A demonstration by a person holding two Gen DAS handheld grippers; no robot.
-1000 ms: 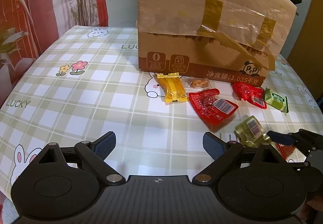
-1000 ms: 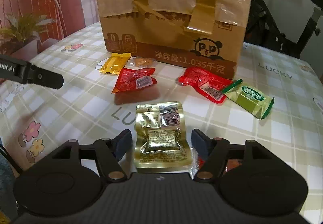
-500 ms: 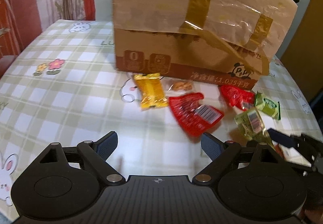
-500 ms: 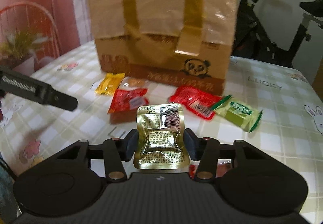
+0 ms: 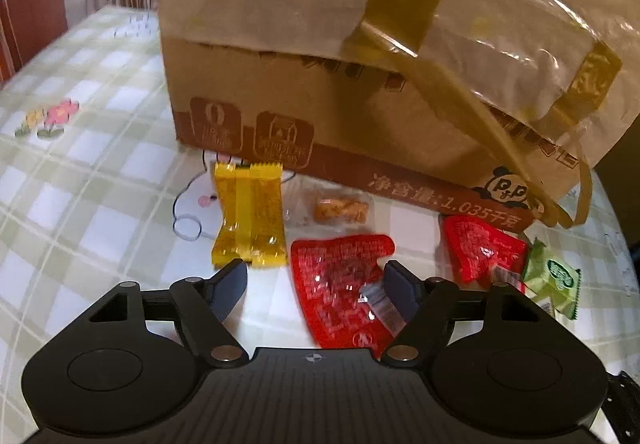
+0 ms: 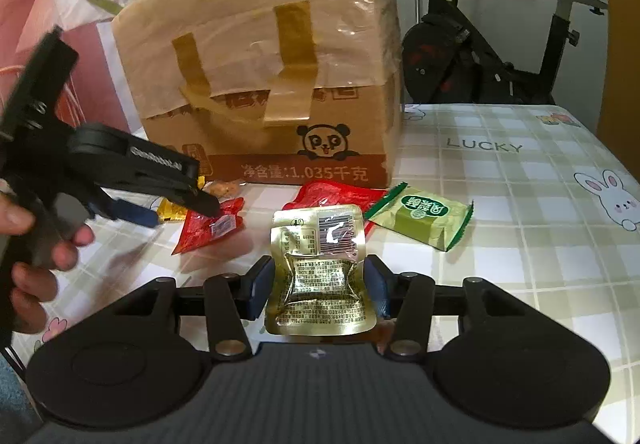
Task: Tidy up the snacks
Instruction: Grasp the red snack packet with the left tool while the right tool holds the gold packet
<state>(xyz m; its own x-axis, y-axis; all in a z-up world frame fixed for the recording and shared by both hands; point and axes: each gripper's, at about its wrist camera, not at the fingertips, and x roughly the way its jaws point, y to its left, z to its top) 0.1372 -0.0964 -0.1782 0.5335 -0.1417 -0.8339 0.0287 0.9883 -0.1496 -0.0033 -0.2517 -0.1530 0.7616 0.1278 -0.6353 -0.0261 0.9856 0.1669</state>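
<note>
A shiny gold foil snack pouch with a barcode label is clamped between the two blue-padded fingers of the right gripper, lifted clear of the green-and-white checked tablecloth. The pouch is held upright, its lower edge close to the gripper body.

The left gripper is seen with its fingers spread wide and nothing between them; in the right wrist view it is held by a hand at the left. Between and below its fingers lies a red crinkled plastic snack packet flat on the cloth, and the right finger overlaps the packet's barcode end; whether it is touched cannot be told.

Just beyond the left finger a yellow foil-wrapped bar lies lengthwise, and beside it a small clear packet with an orange-brown snack rests close to the large brown cardboard box, whose top is covered with paper and strips of brown tape. A second red packet lies to the right, near the box's panda logo, with a green wrapped snack just beside it. A black exercise bike stands behind the table
</note>
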